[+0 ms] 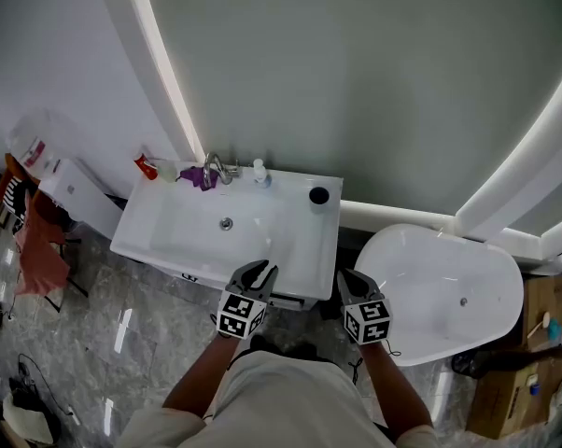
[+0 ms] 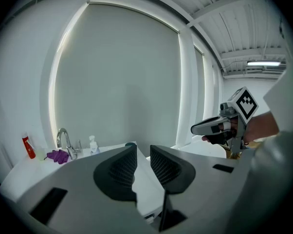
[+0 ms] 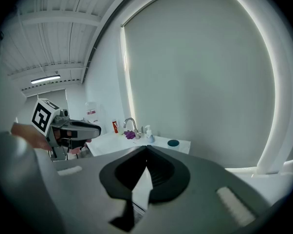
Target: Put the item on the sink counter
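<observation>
Two tools empty: left gripper (image 1: 262, 269) jaws barely apart, right gripper (image 1: 345, 274) pinched closed. Purple item (image 1: 197, 176) seemingly already on sink counter (image 1: 300, 243); pull clear of near edge.

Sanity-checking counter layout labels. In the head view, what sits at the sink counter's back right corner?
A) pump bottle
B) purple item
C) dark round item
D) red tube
C: the dark round item sits alone at the back right corner of the sink counter, to the right of the pump bottle and the faucet.
</observation>
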The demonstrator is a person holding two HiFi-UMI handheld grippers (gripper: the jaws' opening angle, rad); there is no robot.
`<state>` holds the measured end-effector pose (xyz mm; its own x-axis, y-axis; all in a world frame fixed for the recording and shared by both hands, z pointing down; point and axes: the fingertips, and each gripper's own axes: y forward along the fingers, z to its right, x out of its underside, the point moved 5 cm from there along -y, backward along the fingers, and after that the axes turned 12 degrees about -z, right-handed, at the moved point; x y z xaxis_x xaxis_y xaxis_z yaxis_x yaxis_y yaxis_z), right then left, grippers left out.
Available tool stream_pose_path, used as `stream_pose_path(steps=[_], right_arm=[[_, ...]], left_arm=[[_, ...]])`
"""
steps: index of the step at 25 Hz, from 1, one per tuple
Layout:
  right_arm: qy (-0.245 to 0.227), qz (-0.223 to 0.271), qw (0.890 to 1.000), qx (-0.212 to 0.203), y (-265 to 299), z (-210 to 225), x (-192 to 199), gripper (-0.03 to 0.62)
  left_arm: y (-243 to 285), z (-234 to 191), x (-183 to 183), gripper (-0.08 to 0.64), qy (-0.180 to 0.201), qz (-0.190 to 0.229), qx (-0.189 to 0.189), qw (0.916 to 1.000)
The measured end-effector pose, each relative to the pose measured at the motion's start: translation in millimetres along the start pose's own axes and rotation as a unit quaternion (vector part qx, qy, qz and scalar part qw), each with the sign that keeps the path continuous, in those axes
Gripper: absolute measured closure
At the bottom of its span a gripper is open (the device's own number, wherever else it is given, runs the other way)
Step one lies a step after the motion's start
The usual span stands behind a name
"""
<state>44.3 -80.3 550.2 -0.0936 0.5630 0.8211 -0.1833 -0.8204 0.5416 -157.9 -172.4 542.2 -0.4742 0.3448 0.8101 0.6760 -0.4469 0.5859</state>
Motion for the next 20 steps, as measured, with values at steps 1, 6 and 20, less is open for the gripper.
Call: stream_pose_path(steps=[1,6,20], right_arm=[[-0.003,0.001,1.000,0.000,1,-5,-2,0.581],[-0.006,0.005,1.000,0.007,6,-28,-16,0.581],[-0.014,0.045,0.999,0.026,9,-62,-45,0.581]], left_arm=[[-4,-4,3,0.476,-0.005,-0.001,0.001,1.0000],[-20,-20,11,0.513,-0.004,-0.001,0.009,1.0000],[-47,-52,-3,0.552,0.023,0.019,0.048,0.9984]])
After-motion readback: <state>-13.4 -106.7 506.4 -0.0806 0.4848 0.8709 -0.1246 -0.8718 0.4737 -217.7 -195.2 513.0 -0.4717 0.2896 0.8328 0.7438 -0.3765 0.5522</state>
